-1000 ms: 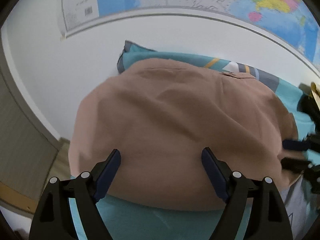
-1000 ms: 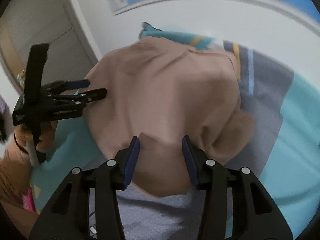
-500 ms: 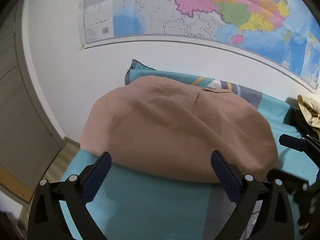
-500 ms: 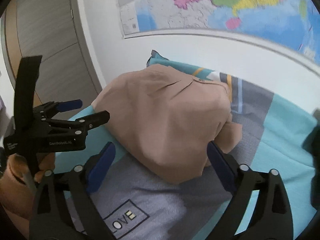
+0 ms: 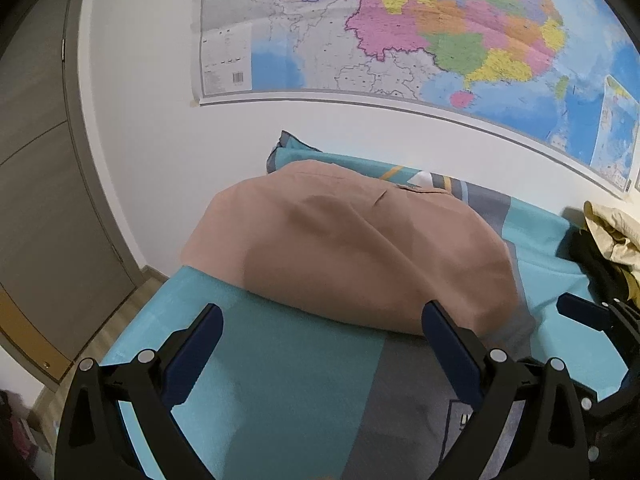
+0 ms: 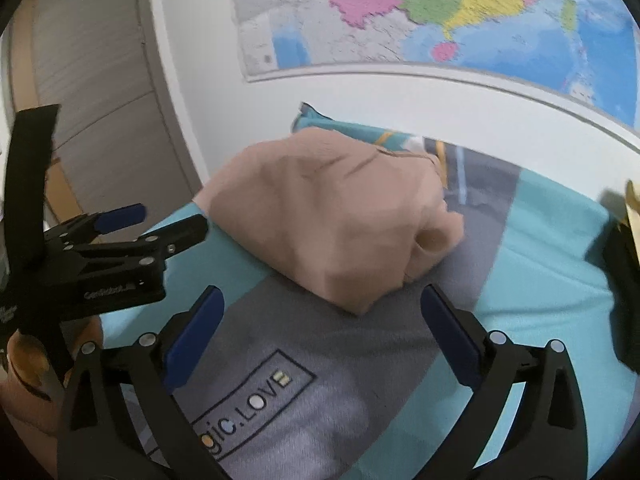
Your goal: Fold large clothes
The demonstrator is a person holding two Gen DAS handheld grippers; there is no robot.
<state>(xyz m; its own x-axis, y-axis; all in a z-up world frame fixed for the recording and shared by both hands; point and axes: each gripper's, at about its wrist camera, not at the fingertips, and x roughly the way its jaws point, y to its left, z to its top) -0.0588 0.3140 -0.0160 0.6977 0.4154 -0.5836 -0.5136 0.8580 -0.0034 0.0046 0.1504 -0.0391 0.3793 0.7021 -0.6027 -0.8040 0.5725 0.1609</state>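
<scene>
White wall [image 5: 152, 128] ahead, with a big coloured map [image 5: 420, 36] pinned across its upper part. Grey door panels [image 5: 36, 184] off to the left side.

Below the wall, the bed. Its cover [image 5: 288, 376] is teal with grey blocks; a boxed line of lettering shows on the grey patch in my right view [image 6: 256, 404]. A striped corner of the cover pokes up against the wall.

The pink-tan garment [image 5: 352, 248] lies folded in a compact mound on the cover, toward the wall end, near the bed's left edge. A small fold of it sticks out at the right side in the right view [image 6: 432, 240]. Nothing of mine touches it.

A heap of other clothes [image 5: 612, 236], pale and dark, sits at the far right of the bed.

My left gripper [image 5: 324, 340]: jaws spread wide, only bed cover between them, the garment just beyond the tips. Seen from the right, my hand [image 6: 28, 364] grips its handle.

My right gripper [image 6: 320, 328]: jaws opening, already wide, nothing between them; the garment's near corner lies just ahead of the gap.
</scene>
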